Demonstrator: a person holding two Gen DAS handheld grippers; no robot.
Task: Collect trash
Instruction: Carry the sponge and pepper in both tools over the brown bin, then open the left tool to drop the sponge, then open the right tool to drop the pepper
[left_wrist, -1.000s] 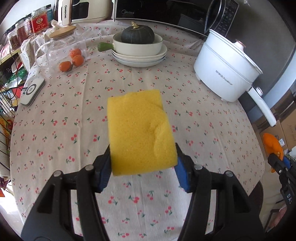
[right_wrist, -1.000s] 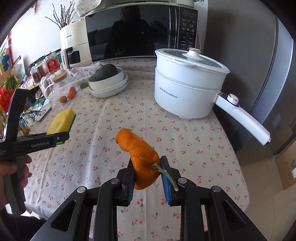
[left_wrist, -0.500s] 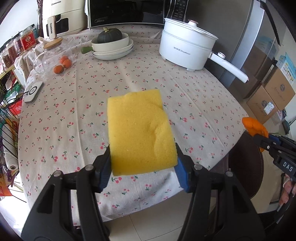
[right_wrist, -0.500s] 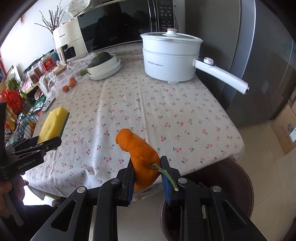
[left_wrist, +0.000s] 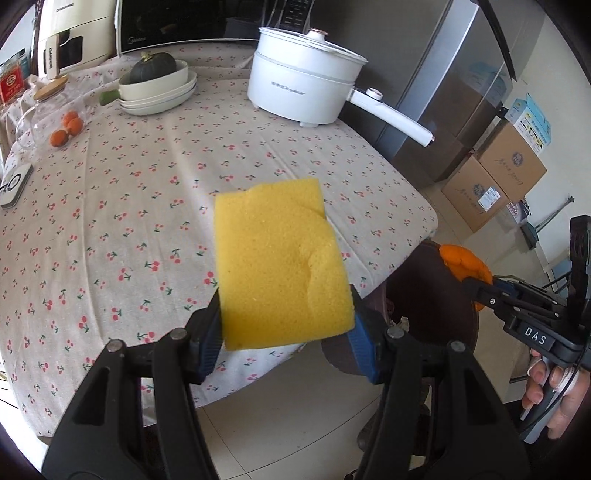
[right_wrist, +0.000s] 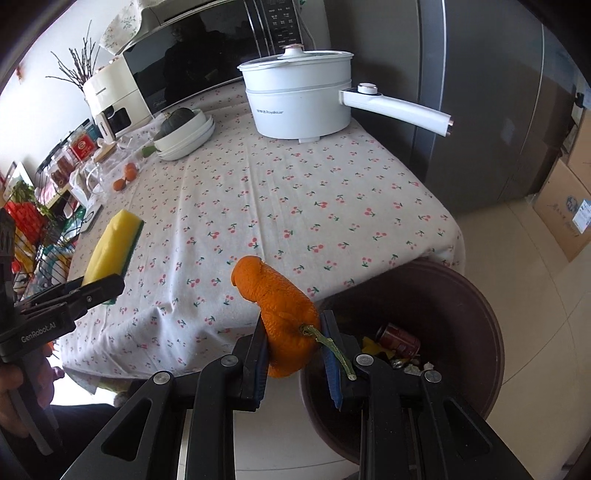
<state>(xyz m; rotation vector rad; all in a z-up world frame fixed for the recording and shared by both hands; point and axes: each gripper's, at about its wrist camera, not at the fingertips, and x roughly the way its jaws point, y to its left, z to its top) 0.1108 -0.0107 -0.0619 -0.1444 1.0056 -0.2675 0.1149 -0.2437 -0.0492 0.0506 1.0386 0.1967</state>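
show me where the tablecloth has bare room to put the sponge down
Bare cherry-print tablecloth spans the middle and near edge, between the white electric pot and yellow sponge. Crowded at the far left: stacked white bowls, glass jar.

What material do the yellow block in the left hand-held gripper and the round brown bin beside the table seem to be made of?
The yellow block looks like soft foam sponge: porous matte surface, dented by the grip; the right wrist view shows a green scouring layer. The brown bin is probably plastic, with a smooth wall and dull sheen, though glazed ceramic cannot be ruled out.
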